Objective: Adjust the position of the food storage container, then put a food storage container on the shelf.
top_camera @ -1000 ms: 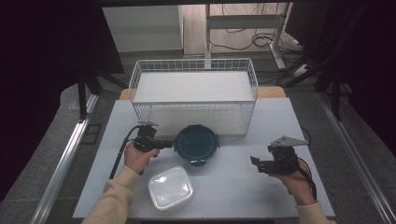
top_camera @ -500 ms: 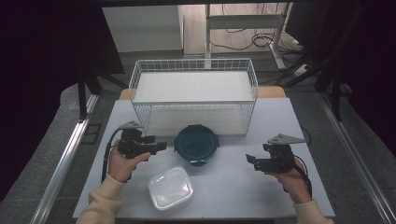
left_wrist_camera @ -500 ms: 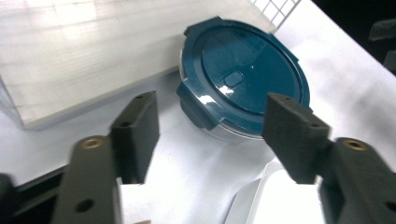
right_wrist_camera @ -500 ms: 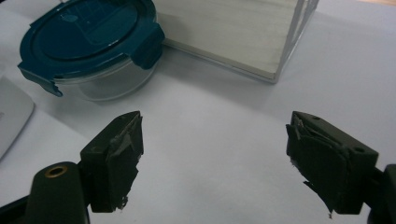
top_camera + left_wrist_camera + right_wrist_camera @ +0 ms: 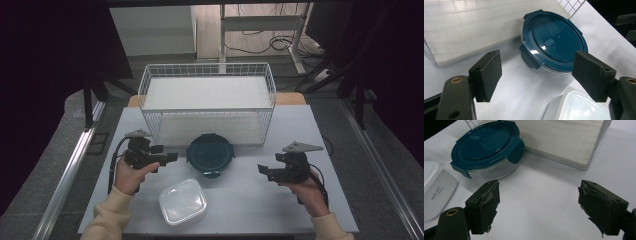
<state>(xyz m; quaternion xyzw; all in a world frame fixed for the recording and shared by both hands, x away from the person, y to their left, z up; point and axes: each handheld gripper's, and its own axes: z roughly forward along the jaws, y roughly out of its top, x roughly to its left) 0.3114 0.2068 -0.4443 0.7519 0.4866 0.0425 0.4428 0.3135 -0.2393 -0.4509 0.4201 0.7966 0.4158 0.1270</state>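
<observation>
Both grippers stand wide and empty: left gripper (image 5: 171, 156), jaws just opened, faces the round blue-lidded container (image 5: 210, 154) before the wire basket (image 5: 207, 111); right gripper (image 5: 262, 171) waits opposite.

Bright, even overhead light falls on the white table (image 5: 300, 210); the surroundings beyond the table stay dark. Soft shadows lie beside the blue-lidded bowl (image 5: 554, 45), whose lid carries mild glare. Foreground jaws appear slightly blurred.

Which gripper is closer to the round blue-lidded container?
The left gripper. It sits just off the round container's left side, jaws open and empty. The right gripper waits farther away, off the container's right side and nearer the person.
</observation>
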